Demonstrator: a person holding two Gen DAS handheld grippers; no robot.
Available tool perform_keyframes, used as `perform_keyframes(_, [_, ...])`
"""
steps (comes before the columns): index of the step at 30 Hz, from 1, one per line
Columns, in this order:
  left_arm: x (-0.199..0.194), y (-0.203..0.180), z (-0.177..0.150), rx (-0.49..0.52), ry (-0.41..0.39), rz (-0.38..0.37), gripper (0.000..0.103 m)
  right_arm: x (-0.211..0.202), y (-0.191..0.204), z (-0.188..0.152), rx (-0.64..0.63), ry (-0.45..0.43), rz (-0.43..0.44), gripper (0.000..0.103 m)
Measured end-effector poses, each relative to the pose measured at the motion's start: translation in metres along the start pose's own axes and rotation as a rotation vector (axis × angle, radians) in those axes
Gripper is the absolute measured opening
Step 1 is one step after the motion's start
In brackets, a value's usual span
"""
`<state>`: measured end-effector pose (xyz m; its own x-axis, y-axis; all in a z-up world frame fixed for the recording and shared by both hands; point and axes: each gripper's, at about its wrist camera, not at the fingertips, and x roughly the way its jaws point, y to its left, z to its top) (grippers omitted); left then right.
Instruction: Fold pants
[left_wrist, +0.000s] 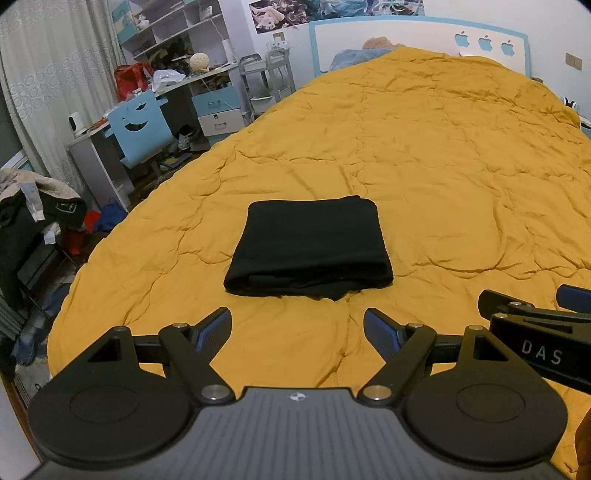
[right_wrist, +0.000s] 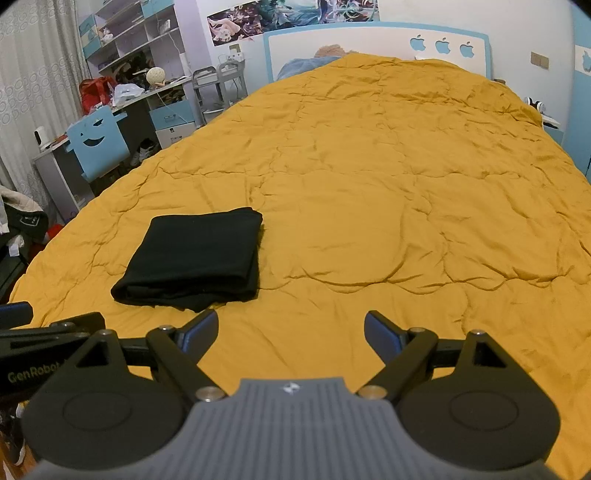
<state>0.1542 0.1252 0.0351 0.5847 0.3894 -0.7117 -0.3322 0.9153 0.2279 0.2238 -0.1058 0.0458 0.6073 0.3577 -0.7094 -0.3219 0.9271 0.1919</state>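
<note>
The right gripper (left_wrist: 535, 314) shows in the left wrist view only in part; the picture's right edge cuts it off, so its jaws cannot be judged there. In the right wrist view the left gripper (right_wrist: 22, 325) is cut by the left edge in the same way. The inner layers of the folded black pants (left_wrist: 310, 245) are hidden under the top fold. The small things on the shelves (right_wrist: 136, 33) are too small to tell. The near edge of the bed (right_wrist: 369, 192) is hidden behind the gripper bodies.

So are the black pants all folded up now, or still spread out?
Folded. The black pants lie as a neat compact rectangle on the yellow quilt, layered edges showing along the near side. Both grippers are open and apart from them.
</note>
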Motion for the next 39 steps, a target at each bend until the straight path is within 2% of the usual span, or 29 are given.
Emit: perform_keyframes(39, [-0.002, -0.010, 0.000, 0.012, -0.001, -0.006, 0.095, -0.003, -0.003, -0.004, -0.002, 0.009, -0.009, 0.082])
